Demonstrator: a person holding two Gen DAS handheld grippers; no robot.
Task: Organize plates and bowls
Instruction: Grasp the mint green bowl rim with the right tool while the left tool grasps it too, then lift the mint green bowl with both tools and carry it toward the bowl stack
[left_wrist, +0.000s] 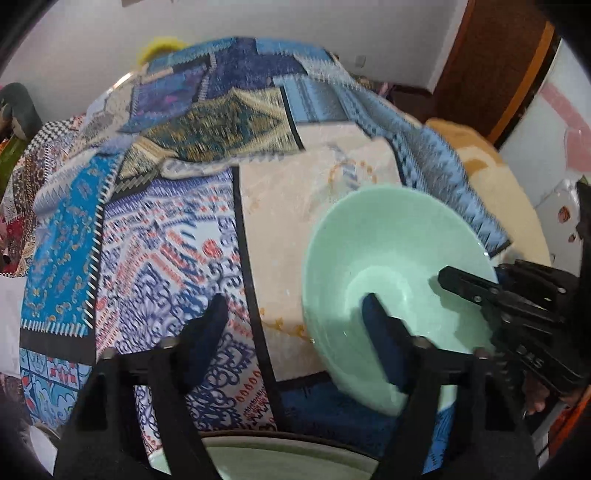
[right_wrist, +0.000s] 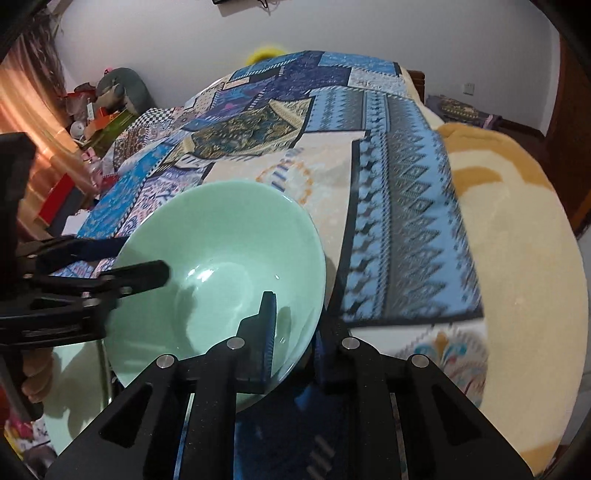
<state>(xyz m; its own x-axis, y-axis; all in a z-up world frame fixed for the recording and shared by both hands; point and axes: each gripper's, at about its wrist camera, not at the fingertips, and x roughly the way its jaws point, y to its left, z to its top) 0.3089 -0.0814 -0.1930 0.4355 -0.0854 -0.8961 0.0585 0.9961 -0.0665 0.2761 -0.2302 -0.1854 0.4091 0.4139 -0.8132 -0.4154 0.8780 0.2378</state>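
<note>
Right wrist view is showing your right gripper (right_wrist: 295, 325) pinching the near rim of the green bowl (right_wrist: 221, 273): one finger (right_wrist: 267, 332) is sitting inside the bowl, the other is pressing the outside wall at about five o'clock of the rim, so the jaws are standing narrow with the bowl wall between them. Your left gripper (right_wrist: 122, 266) is reaching in from nine o'clock, one finger lying over the rim into the bowl and the other running outside it. Left wrist view is showing that left gripper (left_wrist: 295, 332) with its jaws standing wide: the right-hand finger (left_wrist: 384, 343) is resting inside the bowl (left_wrist: 369, 251), the left-hand finger is hanging over the cloth well apart from it, and whether the pad is touching the bowl's floor you cannot tell. Your right gripper (left_wrist: 480, 288) is entering that view from three o'clock, clamped over the bowl's rim. The bowl is tilting, lifted above the patterned bedspread (left_wrist: 166, 240), its mouth facing the cameras. At six o'clock of the left view a green plate (left_wrist: 258, 458) is showing its rim under the gripper. A cream and tan blanket (right_wrist: 517, 240) is lying at three o'clock beside the bedspread, and a white wall (right_wrist: 332, 26) is closing the room at twelve.
</note>
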